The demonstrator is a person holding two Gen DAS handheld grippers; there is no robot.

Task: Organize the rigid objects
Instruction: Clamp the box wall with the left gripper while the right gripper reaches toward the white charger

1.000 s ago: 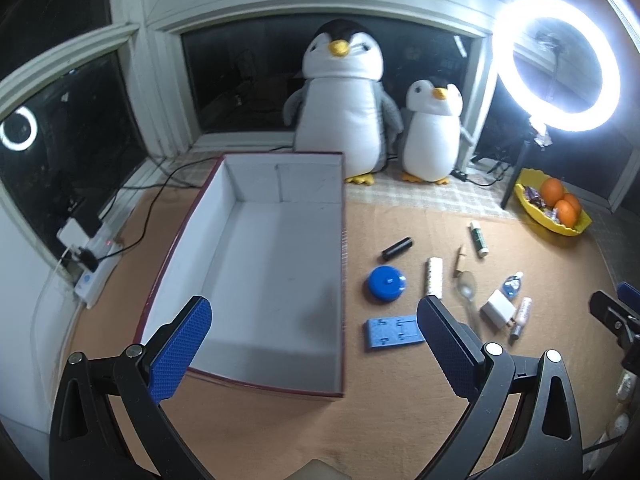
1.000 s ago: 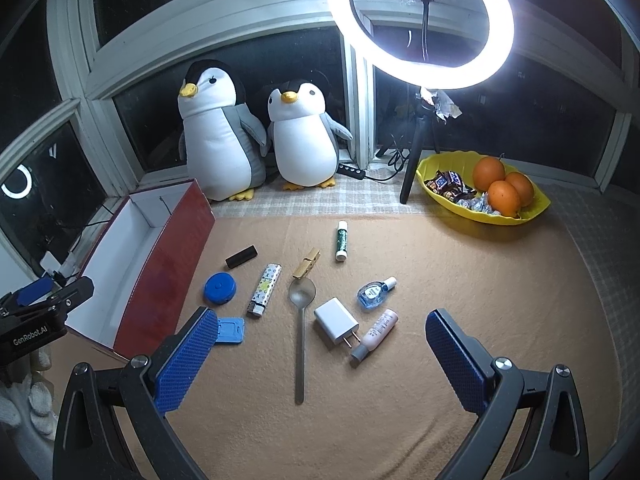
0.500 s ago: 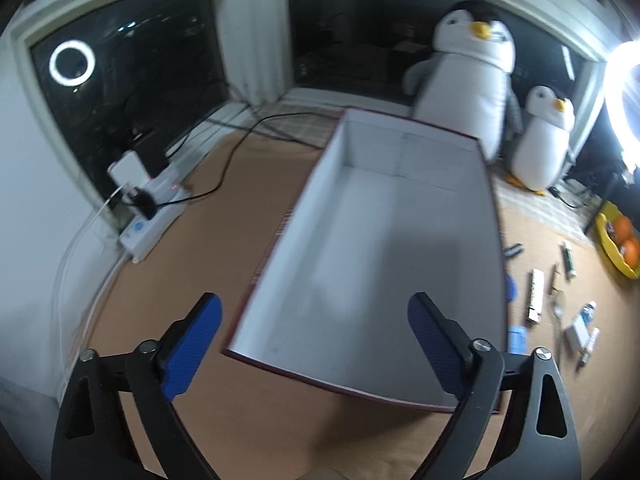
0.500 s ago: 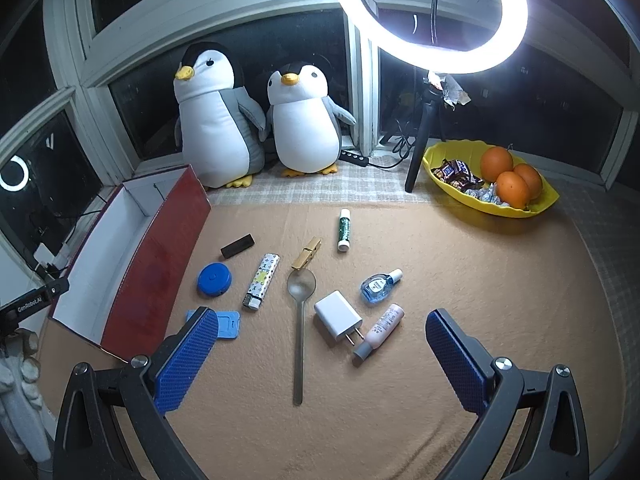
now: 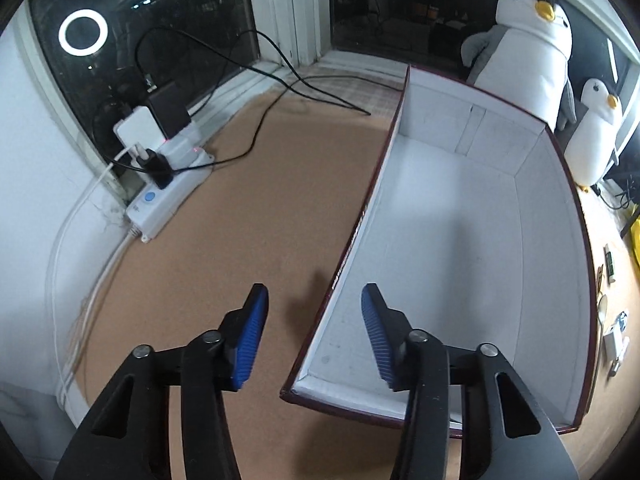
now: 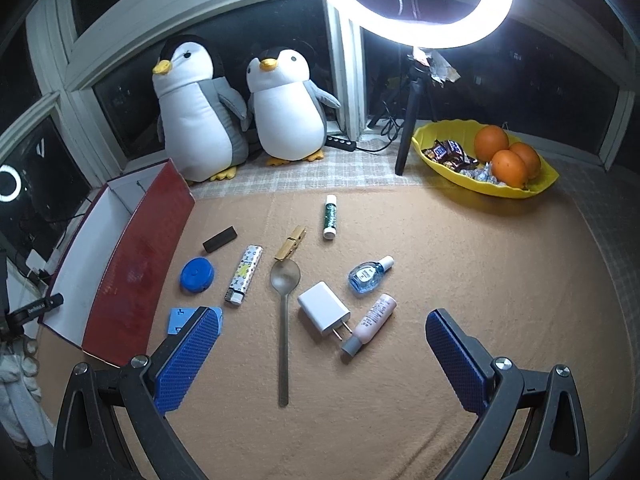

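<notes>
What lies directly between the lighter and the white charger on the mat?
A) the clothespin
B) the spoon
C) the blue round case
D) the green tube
B: the spoon lies lengthwise between the lighter and the white charger.

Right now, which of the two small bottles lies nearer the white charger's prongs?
The pink bottle: its grey cap lies beside the white charger prongs, whereas the blue bottle sits further back.

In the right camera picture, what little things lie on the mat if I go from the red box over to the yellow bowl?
Blue round case → patterned lighter → spoon → white charger plug → blue bottle → oranges in the yellow bowl.
</notes>
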